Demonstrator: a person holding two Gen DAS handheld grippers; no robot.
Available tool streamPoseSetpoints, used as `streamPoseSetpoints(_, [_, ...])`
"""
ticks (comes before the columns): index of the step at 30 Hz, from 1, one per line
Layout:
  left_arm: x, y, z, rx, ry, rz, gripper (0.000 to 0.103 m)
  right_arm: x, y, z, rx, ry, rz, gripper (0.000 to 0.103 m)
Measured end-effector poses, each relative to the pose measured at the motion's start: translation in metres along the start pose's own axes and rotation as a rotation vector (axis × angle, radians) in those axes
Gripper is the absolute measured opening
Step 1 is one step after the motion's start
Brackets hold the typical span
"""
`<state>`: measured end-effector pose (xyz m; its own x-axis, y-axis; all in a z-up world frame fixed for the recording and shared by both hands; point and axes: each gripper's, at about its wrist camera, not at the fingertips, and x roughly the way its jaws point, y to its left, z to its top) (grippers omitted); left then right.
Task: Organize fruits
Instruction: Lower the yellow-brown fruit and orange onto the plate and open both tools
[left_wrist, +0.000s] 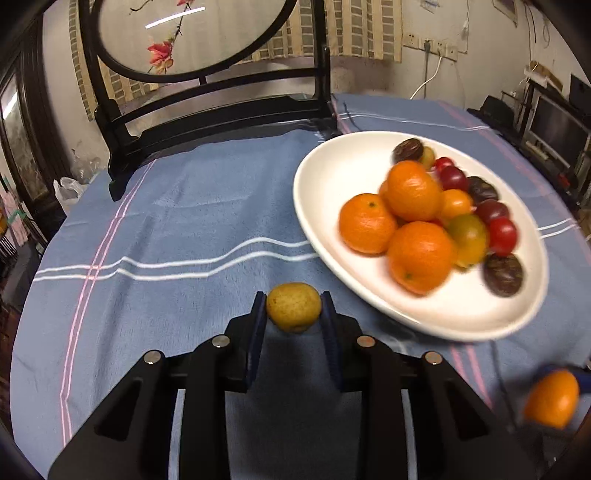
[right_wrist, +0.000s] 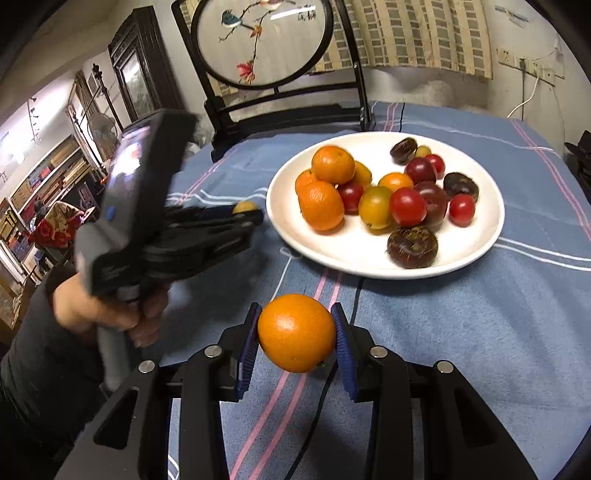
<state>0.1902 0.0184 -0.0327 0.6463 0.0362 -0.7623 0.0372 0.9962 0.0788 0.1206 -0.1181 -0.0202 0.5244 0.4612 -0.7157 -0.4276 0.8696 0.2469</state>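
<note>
My left gripper (left_wrist: 294, 308) has its jaws clamped on a small yellow fruit (left_wrist: 293, 307), lower centre of the left wrist view, held above the blue striped tablecloth (left_wrist: 177, 206). My right gripper (right_wrist: 296, 334) has its jaws closed on an orange (right_wrist: 296, 333), lower centre of the right wrist view, also off the cloth. The white plate (left_wrist: 325, 177) sits right of centre in the left view and upper right in the right view. It carries a pile of oranges (right_wrist: 321, 203), red tomatoes (right_wrist: 407, 206) and dark brown fruits (right_wrist: 412, 246), blurred in the left view. A framed round embroidered screen (right_wrist: 262, 40) stands behind the plate at top centre.
</note>
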Motion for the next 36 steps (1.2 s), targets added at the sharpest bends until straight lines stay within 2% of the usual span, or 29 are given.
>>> streamPoseSetpoints(7, [-0.049, -0.009, 0.013, -0.003, -0.044, -0.127, 0.028, -0.020, -0.012, 0.010, 0.042, -0.071, -0.071, 0.038])
streamPoseSetpoints(12, [-0.060, -0.027, 0.034, 0.007, -0.069, -0.179, 0.028, -0.033, -0.016, 0.027, -0.018, -0.115, -0.144, 0.038])
streamPoseSetpoints(16, [-0.050, -0.044, 0.055, 0.022, -0.069, -0.171, 0.028, -0.027, -0.028, 0.048, -0.064, -0.133, -0.216, 0.038])
streamPoseSetpoints(19, [-0.037, -0.057, 0.068, 0.030, -0.058, -0.157, 0.028, -0.011, -0.048, 0.066, -0.051, -0.133, -0.254, 0.038])
streamPoseSetpoints(27, [0.001, -0.079, 0.091, 0.021, -0.016, -0.139, 0.028, 0.028, -0.087, 0.087, -0.007, -0.094, -0.302, 0.038])
streamPoseSetpoints(30, [0.007, -0.086, 0.096, 0.029, -0.042, -0.100, 0.028, 0.037, -0.095, 0.093, -0.001, -0.091, -0.309, 0.039])
streamPoseSetpoints(32, [0.015, -0.087, 0.100, 0.003, -0.019, -0.105, 0.030, 0.041, -0.099, 0.095, 0.009, -0.093, -0.306, 0.039])
streamPoseSetpoints(33, [0.017, -0.087, 0.102, -0.014, -0.022, -0.099, 0.040, 0.043, -0.100, 0.096, 0.013, -0.098, -0.302, 0.047])
streamPoseSetpoints(34, [0.017, -0.088, 0.104, -0.023, -0.030, -0.086, 0.058, 0.043, -0.100, 0.098, 0.016, -0.104, -0.299, 0.054])
streamPoseSetpoints(36, [0.015, -0.088, 0.104, -0.024, -0.051, -0.046, 0.067, 0.039, -0.100, 0.098, 0.018, -0.132, -0.312, 0.060])
